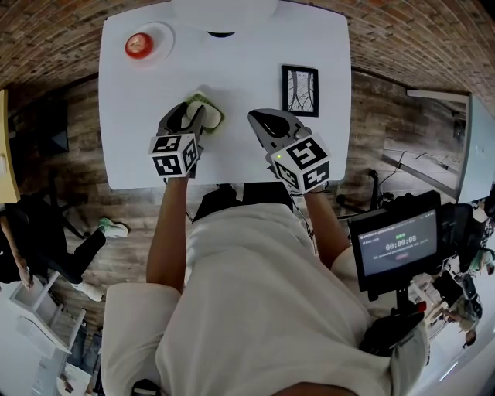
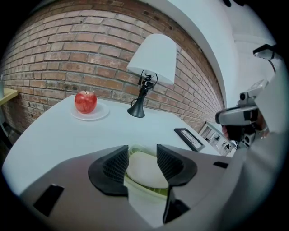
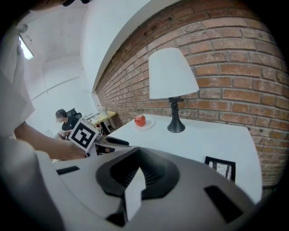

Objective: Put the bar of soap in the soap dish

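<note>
Far left on my white table [image 1: 232, 69], a red apple [image 1: 139, 44] sits on a small white plate [image 1: 164, 32]. At the back edge, near the middle, stands a lamp [image 2: 151, 58] — white shade, dark stem and foot — in front of the brick wall [image 2: 54, 58]. A black-framed picture [image 1: 299, 90] lies flat toward the right. Off the table to my right, a dark screen [image 1: 397, 244] shows a timer; wood flooring [image 1: 73, 147] runs beneath.

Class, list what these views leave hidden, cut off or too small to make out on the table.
- Soap dish: left gripper view, mostly covered by the bar of soap and jaws of the left gripper; only a green rim shows.
- Lamp: head view, cut off by the top edge.
- Framed picture: right gripper view, lower part behind the right gripper; drawing too small.
</note>
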Motion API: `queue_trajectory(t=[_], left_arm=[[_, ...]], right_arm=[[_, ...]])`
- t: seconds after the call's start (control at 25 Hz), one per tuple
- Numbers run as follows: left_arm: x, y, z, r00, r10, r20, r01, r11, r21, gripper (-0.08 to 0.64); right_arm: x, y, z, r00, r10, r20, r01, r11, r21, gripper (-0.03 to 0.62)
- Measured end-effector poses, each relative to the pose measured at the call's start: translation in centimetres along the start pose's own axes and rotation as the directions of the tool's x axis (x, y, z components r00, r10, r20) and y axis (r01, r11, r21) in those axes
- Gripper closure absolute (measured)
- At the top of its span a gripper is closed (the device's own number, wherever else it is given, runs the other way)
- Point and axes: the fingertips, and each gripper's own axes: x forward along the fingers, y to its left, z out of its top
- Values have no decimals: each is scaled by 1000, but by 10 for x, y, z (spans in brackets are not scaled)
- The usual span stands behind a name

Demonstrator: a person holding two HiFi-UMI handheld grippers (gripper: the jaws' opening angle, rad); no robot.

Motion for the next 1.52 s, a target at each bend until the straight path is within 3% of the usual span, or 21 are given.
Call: queue_trajectory(t=[0.52,0.88,1.52], left_arm=[[-31,-14,39,996,-39,79,38,999,13,402],[-66,-28,62,990,-49,135,35,994,103,516],[-135,-51,115,960,-66,271,-6,966,259,552]], right_arm=[[-15,5,33,997,-28,75,30,999,-22,589],[-34,21,64,986,-51,157,64,995,-76,589],[-72,52,117,953,-64,295,113,982,-152,589]])
